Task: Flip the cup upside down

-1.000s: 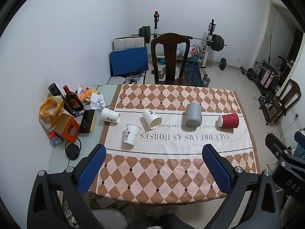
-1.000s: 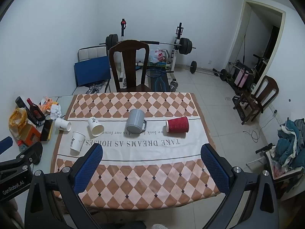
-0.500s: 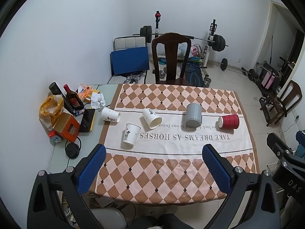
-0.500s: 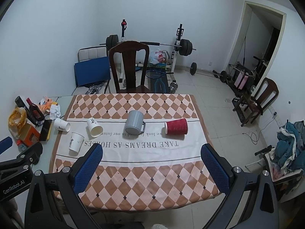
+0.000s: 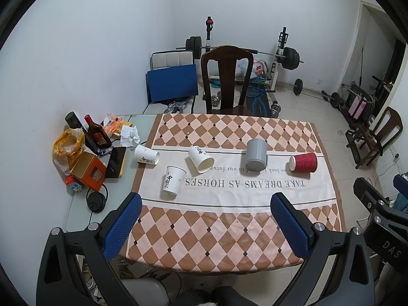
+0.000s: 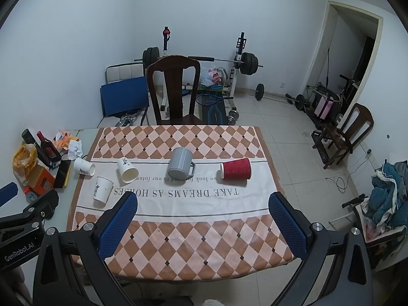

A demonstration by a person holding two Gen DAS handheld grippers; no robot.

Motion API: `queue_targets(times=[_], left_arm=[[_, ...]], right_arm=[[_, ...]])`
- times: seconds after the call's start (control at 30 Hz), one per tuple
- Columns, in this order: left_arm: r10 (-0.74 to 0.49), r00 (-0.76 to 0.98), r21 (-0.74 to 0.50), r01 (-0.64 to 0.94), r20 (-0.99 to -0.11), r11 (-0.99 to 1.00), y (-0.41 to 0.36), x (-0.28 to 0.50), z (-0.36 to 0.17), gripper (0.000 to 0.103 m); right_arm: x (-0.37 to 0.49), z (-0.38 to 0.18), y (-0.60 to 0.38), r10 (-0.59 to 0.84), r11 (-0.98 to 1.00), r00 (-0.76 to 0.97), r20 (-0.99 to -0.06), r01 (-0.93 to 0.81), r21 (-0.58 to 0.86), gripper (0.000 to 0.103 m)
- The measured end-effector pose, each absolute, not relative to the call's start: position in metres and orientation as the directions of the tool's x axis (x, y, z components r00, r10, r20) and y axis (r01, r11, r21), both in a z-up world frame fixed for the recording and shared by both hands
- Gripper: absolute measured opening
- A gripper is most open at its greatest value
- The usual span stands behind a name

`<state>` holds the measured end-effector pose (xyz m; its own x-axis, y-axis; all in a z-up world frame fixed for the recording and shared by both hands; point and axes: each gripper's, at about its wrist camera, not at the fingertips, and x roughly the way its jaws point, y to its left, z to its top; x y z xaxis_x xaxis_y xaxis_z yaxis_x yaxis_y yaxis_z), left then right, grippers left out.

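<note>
1. My left gripper [image 5: 205, 205] hangs above the near edge of the tabletop [image 5: 229, 234]. Its jaws are wide apart and hold nothing.
2. My right gripper [image 6: 202, 202] hangs above the near edge too. Its jaws are also wide apart and hold nothing.
3. A checked cloth [image 6: 183, 234] covers most of the tabletop. It has a white band with big letters across the middle.
4. Five cups sit on or by that white band, all far from my jaws.
5. The red cup [image 6: 236, 168] lies on its side at the right, with its open mouth facing left.
6. The gray mug [image 6: 180, 163] is in the middle, left of the red cup and apart from it. Its handle sticks out to the right. I cannot tell for sure whether it is tipped over or upside down.
7. A tipped white cup [image 5: 200, 158] lies left of the gray mug, with its open mouth facing near and right.
8. A standing white cup [image 5: 173, 183] is nearer to me, mouth up, with dark marks on its side.
9. Another white cup on its side [image 5: 146, 154] lies at the far left edge of the cloth.
10. Left of the cloth are a dark bottle [image 5: 96, 134], an orange box [image 5: 88, 172] and a yellow bag [image 5: 66, 144].
11. A dark wooden chair [image 6: 173, 91] stands at the far side of the tabletop.
</note>
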<state>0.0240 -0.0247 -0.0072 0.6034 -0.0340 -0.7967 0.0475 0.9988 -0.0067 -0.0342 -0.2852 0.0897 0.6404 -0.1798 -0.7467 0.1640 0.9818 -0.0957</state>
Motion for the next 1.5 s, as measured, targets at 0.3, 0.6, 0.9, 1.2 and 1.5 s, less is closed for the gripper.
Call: queue_targets(times=[0.3,0.6,0.9,1.2,1.5], left_arm=[[-0.031,0.606,-0.008,0.04,-0.795,0.999,-0.021,0.016,0.003,0.103],[-0.032,0.611,-0.01,0.039,-0.791,0.999,-0.018,0.013,0.009,0.103],[-0.028,0.613,-0.008,0.034,-0.79,0.999,-0.019,0.014,0.009,0.103],[0.047,0.597,0.017,-0.055,-0.801,0.998,-0.015,0.031,0.009,0.103],[0.239,0.501,0.107,-0.278,-0.832,0.955,0.04,0.066,-0.072,0.103]], right_arm=[[-0.037,0.092,-0.285,-0.181,0.982,0.642,-0.745,0.164,-0.098,0.103],[-0.036,0.093,-0.287,-0.181,0.981,0.645,-0.742,0.166,-0.096,0.103],[-0.034,0.094,-0.287,-0.176,0.983,0.647,-0.742,0.16,-0.094,0.103],[-0.014,0.096,-0.284,-0.135,0.99,0.64,-0.756,0.125,-0.071,0.103],[0.057,-0.008,-0.259,-0.083,0.996,0.5,-0.862,0.013,-0.088,0.103]])
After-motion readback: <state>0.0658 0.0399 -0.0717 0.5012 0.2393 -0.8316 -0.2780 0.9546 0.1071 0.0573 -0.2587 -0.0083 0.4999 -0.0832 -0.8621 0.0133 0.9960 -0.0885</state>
